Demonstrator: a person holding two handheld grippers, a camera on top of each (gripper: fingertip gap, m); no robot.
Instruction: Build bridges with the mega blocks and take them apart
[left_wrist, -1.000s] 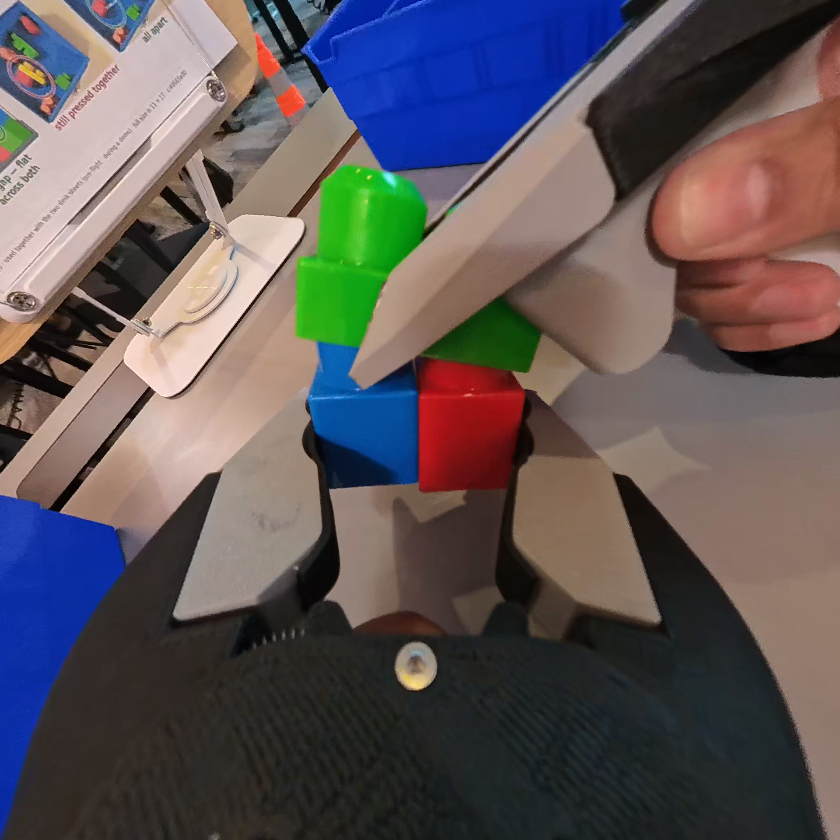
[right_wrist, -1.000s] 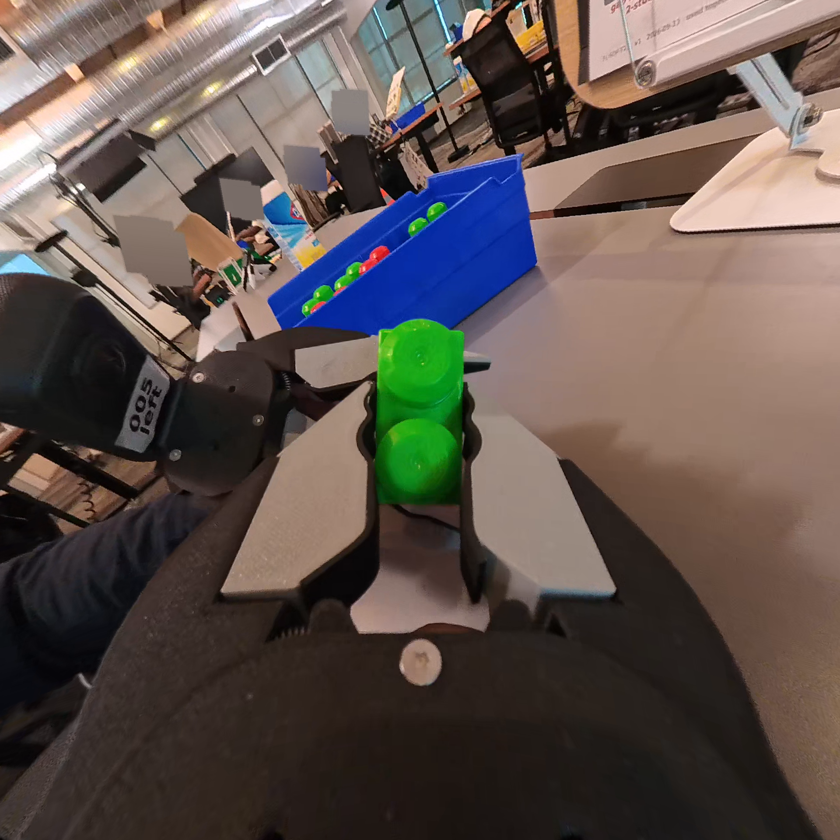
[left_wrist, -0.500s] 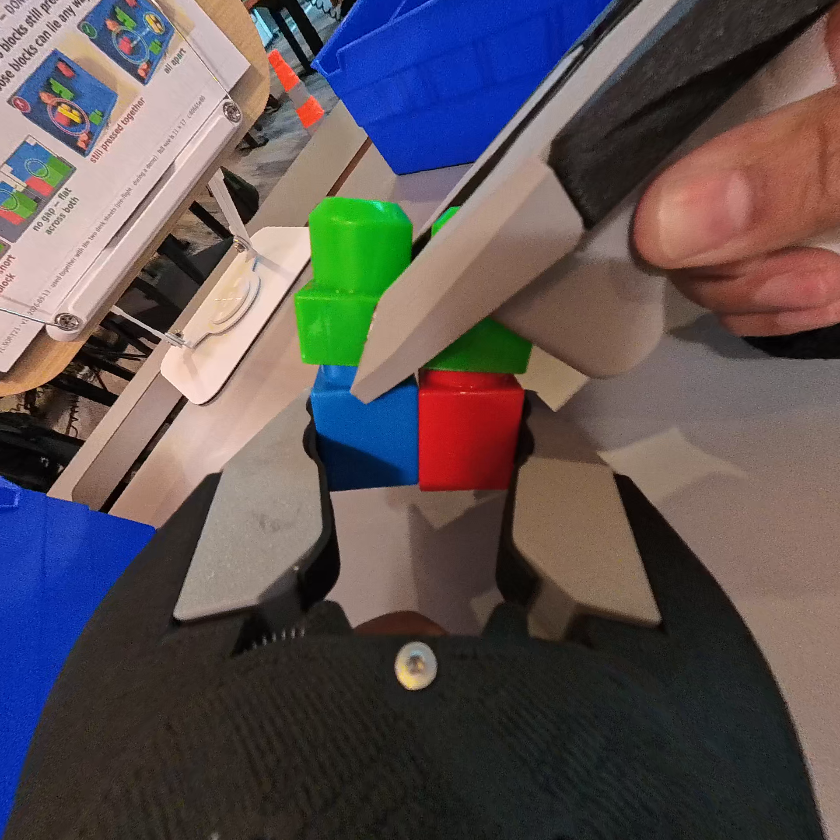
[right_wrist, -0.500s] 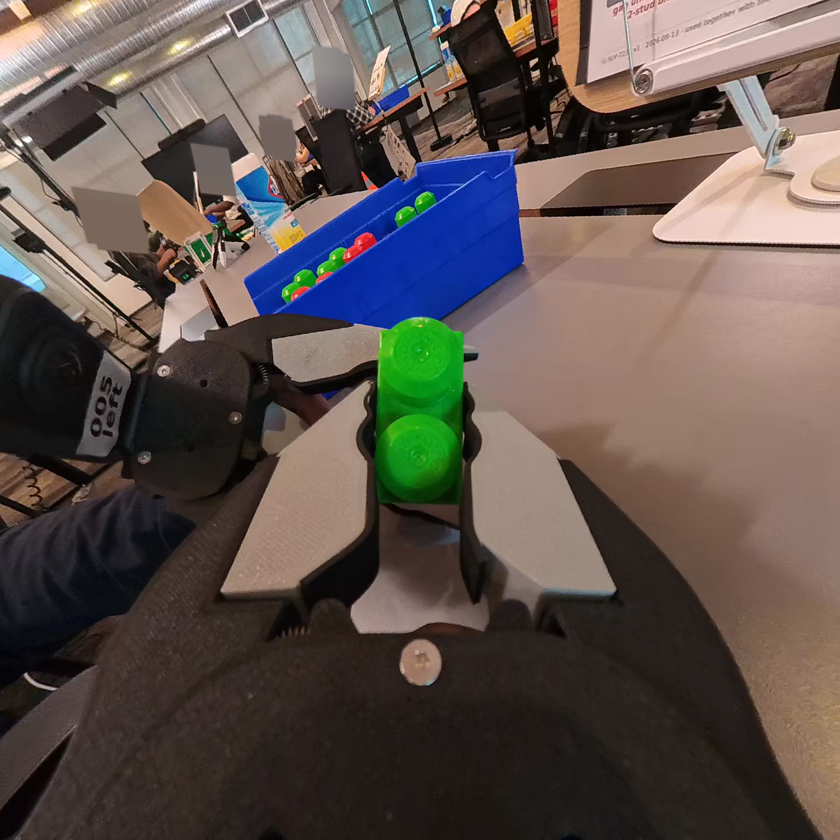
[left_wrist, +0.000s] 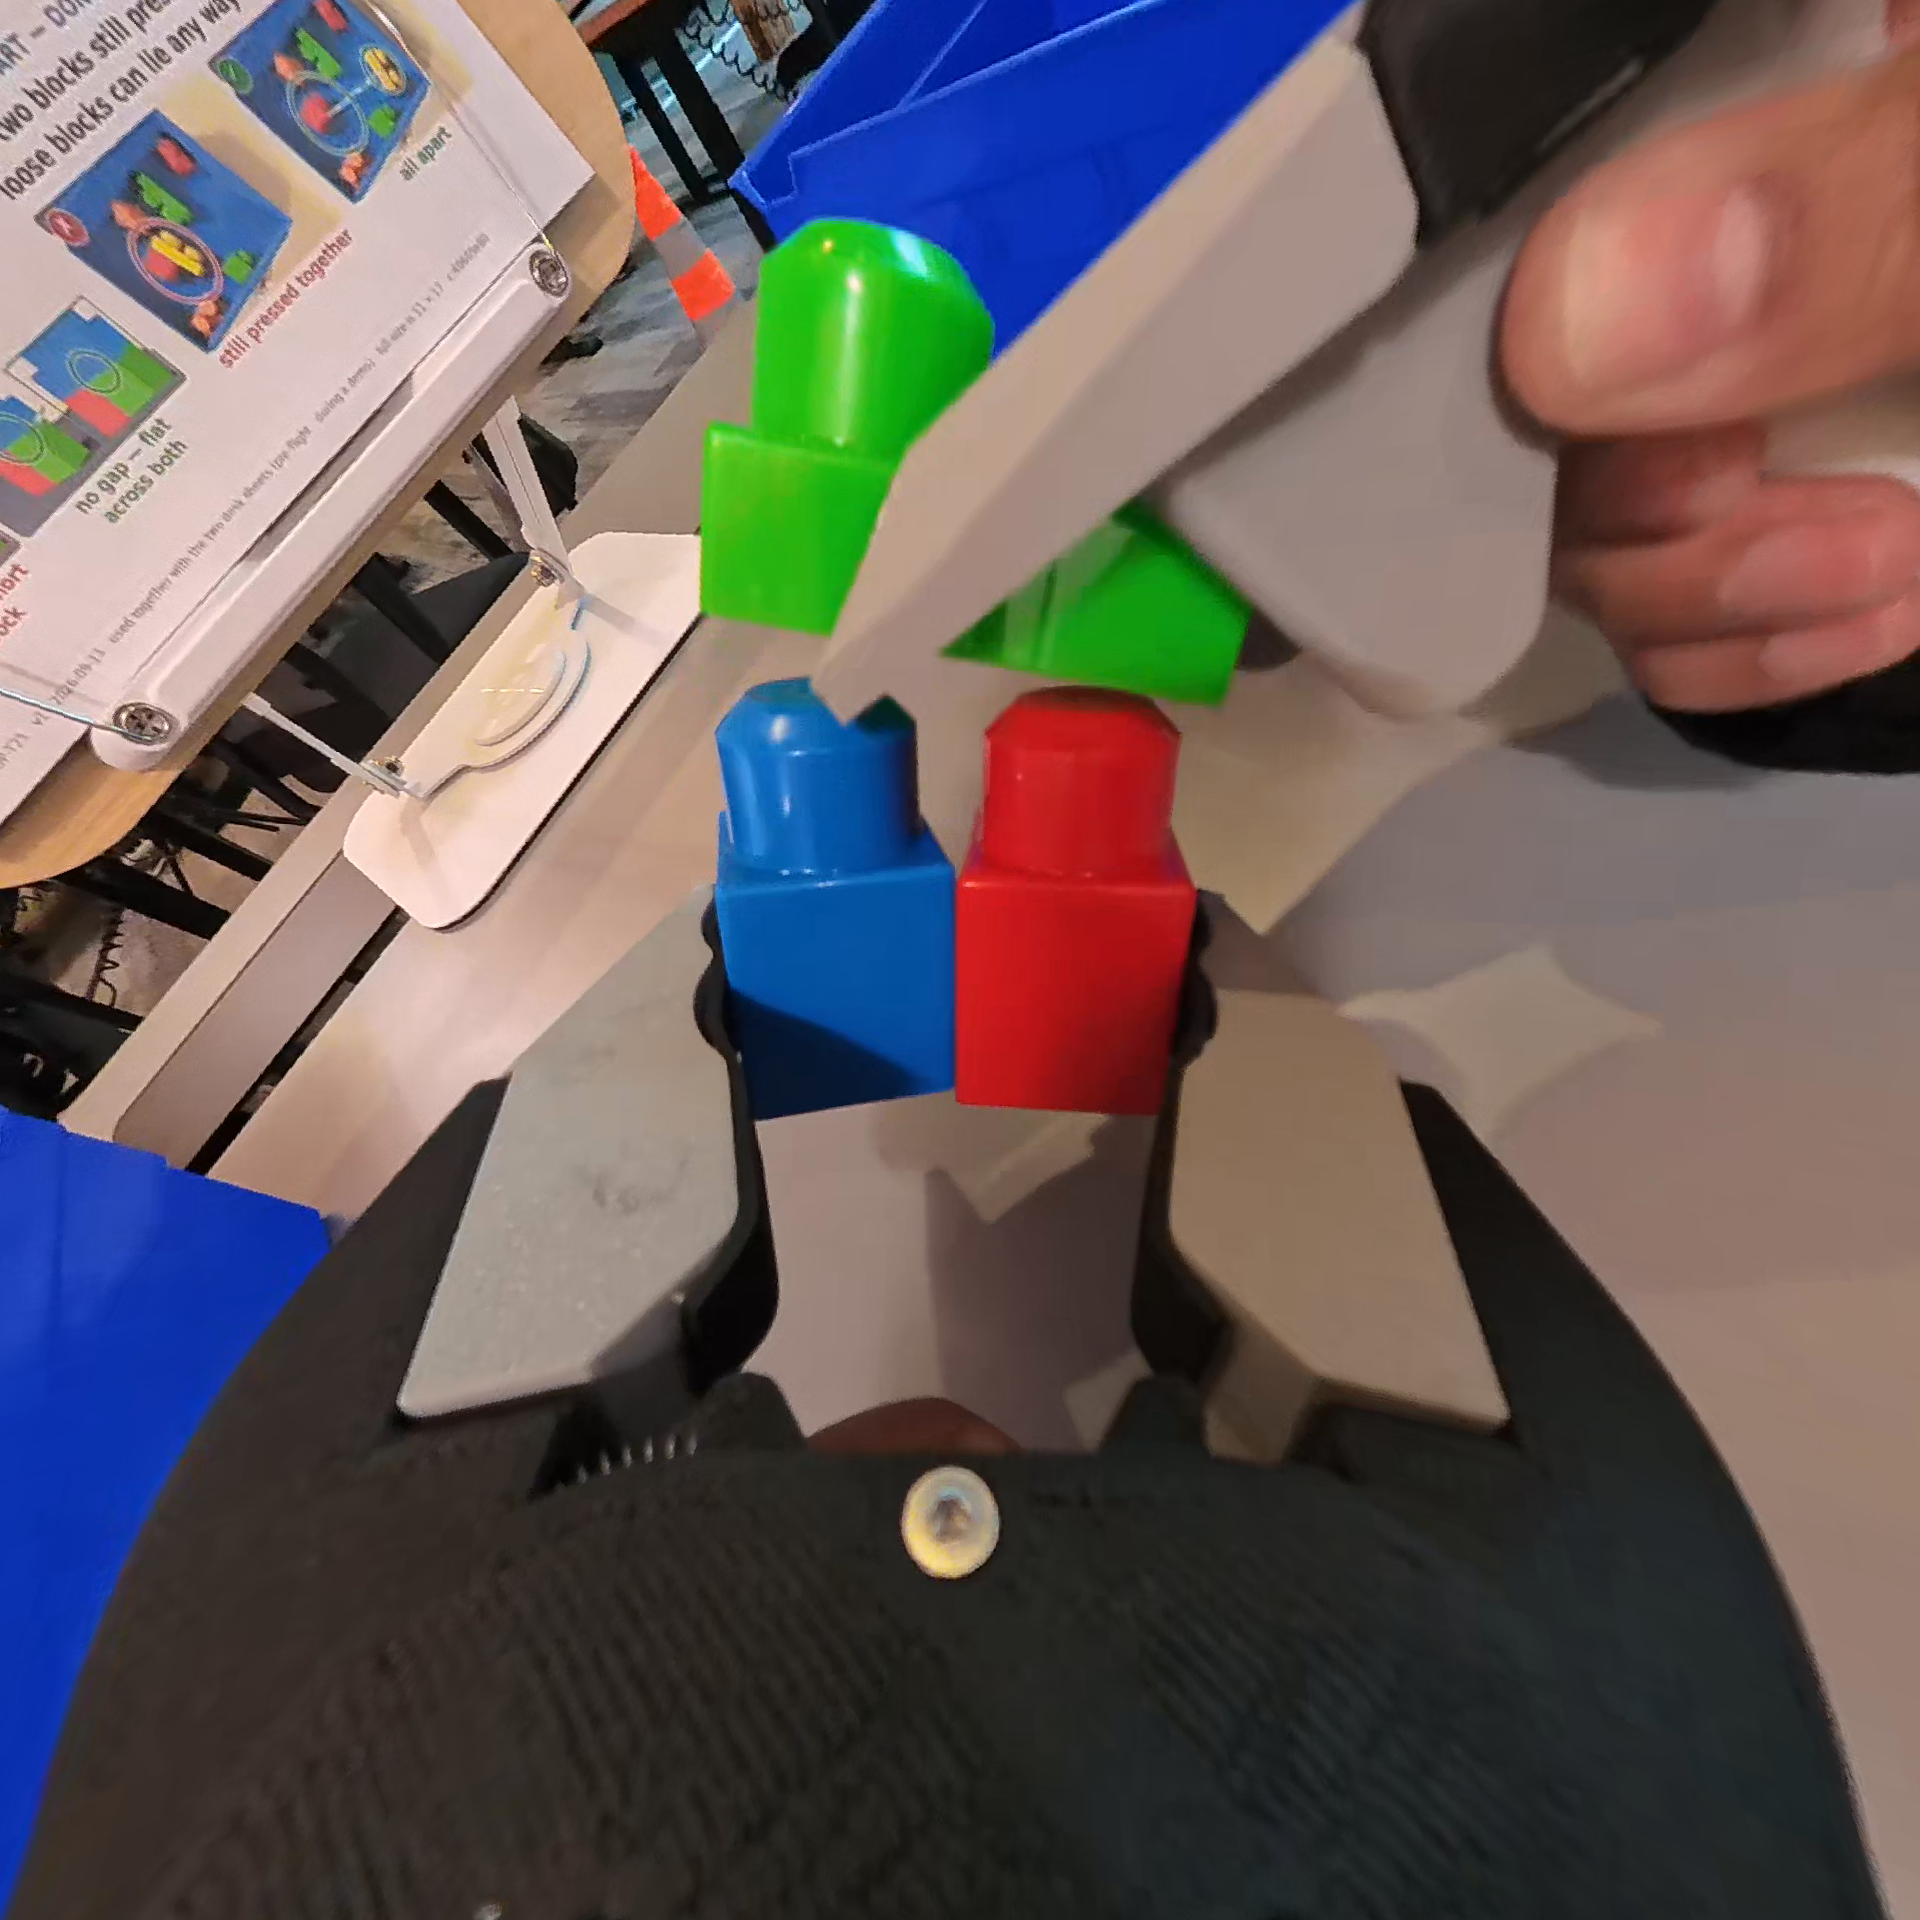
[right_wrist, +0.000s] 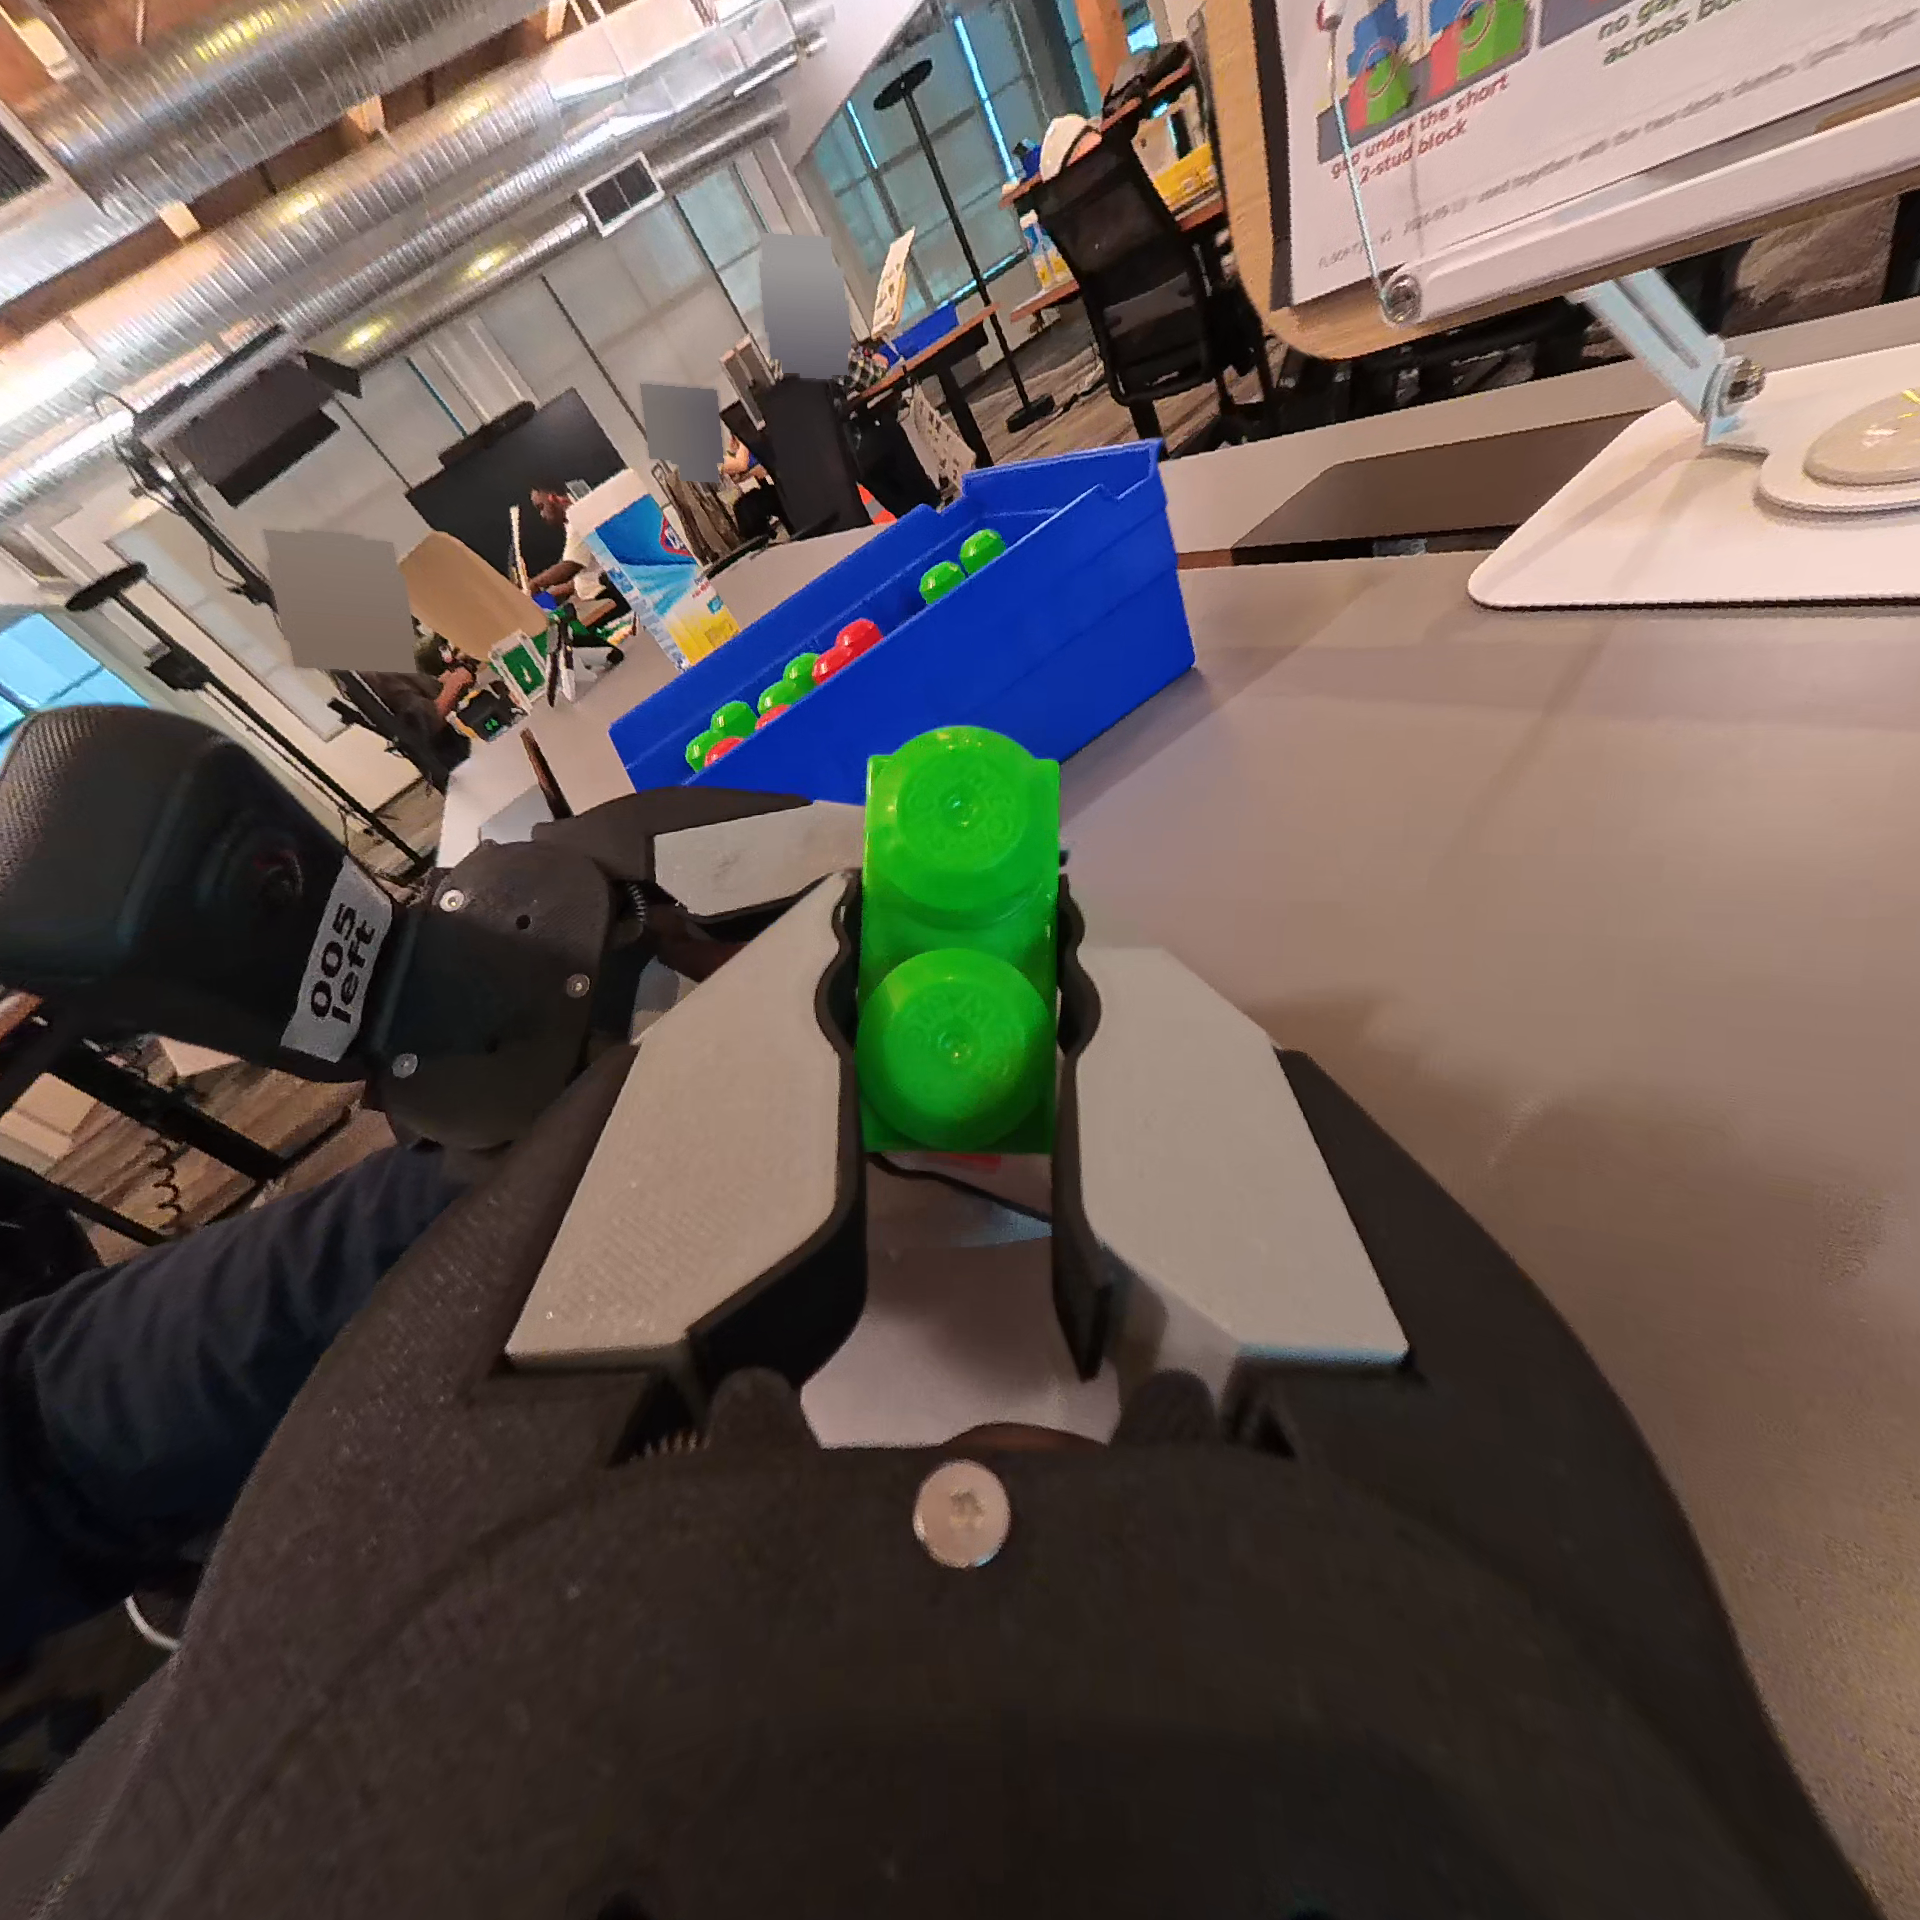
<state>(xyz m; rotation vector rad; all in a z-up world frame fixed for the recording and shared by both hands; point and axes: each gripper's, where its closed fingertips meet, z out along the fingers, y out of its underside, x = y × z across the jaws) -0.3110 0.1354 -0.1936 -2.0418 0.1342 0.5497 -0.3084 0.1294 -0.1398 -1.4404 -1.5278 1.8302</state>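
Left wrist view: left gripper (left_wrist: 954, 997) fingers clenched on blue block (left_wrist: 836, 940) and red block (left_wrist: 1070, 935), side by side. Green two-stud block (left_wrist: 790, 530), pinched in right gripper (right_wrist: 956, 1013), just above their studs, apart, long axis spanning both.

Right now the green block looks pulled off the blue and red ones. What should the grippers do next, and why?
Probably carry the green block to the blue bin and drop it. The right gripper is shut on it, and it hangs clear of both studs. The left gripper clamps the blue block and red block side by side, so those two can be split afterwards.
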